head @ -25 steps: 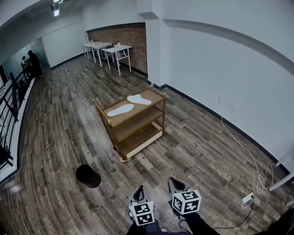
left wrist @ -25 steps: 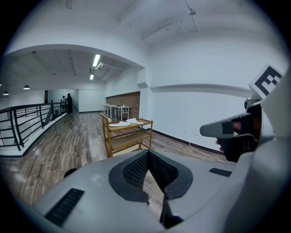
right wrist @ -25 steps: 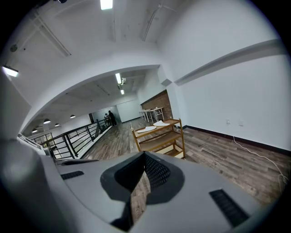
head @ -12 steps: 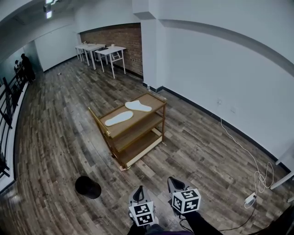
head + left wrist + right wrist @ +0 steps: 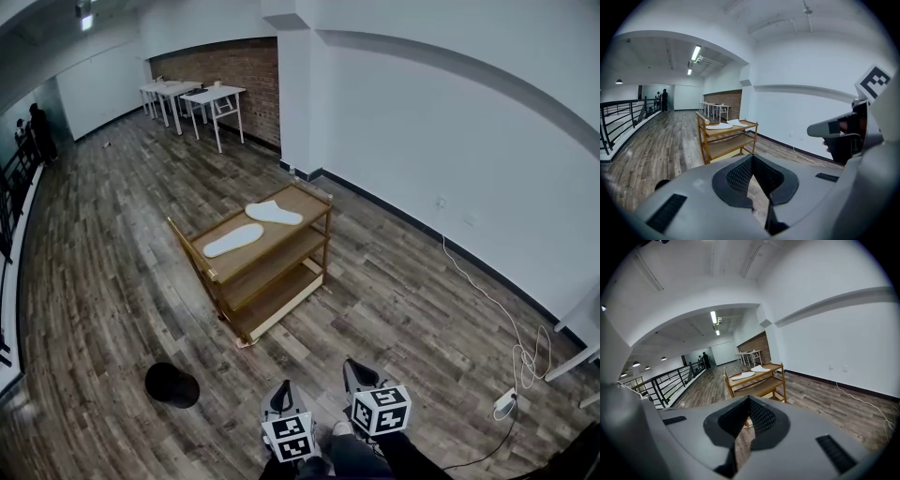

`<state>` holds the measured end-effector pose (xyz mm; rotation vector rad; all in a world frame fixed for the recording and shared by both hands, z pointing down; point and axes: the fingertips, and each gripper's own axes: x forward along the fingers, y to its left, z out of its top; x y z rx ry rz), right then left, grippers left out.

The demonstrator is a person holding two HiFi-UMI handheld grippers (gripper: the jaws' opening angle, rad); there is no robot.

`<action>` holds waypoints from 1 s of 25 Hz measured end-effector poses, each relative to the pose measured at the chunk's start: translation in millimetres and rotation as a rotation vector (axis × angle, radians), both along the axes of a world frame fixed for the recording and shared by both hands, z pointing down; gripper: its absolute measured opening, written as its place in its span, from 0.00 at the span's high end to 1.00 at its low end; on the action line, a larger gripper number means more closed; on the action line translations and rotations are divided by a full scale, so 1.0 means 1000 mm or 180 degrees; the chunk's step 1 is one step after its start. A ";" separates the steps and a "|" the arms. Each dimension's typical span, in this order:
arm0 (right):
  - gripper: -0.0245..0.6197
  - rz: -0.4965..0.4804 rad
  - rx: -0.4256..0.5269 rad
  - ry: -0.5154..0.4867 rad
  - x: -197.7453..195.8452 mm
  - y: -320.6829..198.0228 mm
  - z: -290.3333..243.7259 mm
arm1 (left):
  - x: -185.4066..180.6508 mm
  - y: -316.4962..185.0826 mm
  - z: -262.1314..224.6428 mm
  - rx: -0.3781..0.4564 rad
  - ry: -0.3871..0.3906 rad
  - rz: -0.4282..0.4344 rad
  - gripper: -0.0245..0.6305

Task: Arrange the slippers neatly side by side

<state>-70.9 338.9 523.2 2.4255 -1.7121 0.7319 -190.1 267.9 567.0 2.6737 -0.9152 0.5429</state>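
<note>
Two white slippers lie apart on the top shelf of a wooden cart (image 5: 281, 281), one nearer (image 5: 233, 240) and one farther (image 5: 274, 213), at different angles. My left gripper (image 5: 280, 392) and right gripper (image 5: 357, 372) are held low at the bottom of the head view, well short of the cart, both shut and holding nothing. The left gripper view looks over its shut gripper (image 5: 757, 180) at the cart (image 5: 724, 143) and the slippers (image 5: 718, 125). The right gripper view looks over its shut gripper (image 5: 742, 427) at the slippers (image 5: 743, 375).
A black round object (image 5: 172, 384) sits on the wood floor left of the grippers. A white cable and power strip (image 5: 506, 401) lie by the right wall. White tables (image 5: 192, 94) stand at the far brick wall. A black railing (image 5: 621, 124) runs along the left.
The head view has shifted a little, so the cart and black object sit slightly further left. Both grippers stay shut at the bottom of the view.
</note>
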 end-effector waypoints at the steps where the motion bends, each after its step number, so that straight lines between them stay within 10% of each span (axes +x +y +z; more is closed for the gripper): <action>1: 0.96 -0.0001 -0.0001 -0.0002 0.002 -0.002 0.001 | 0.003 -0.003 0.000 0.0007 0.0004 0.0004 0.96; 25: 0.96 -0.0409 -0.0021 -0.0107 0.117 -0.112 0.003 | 0.120 -0.100 -0.011 0.0080 -0.0133 -0.0252 0.96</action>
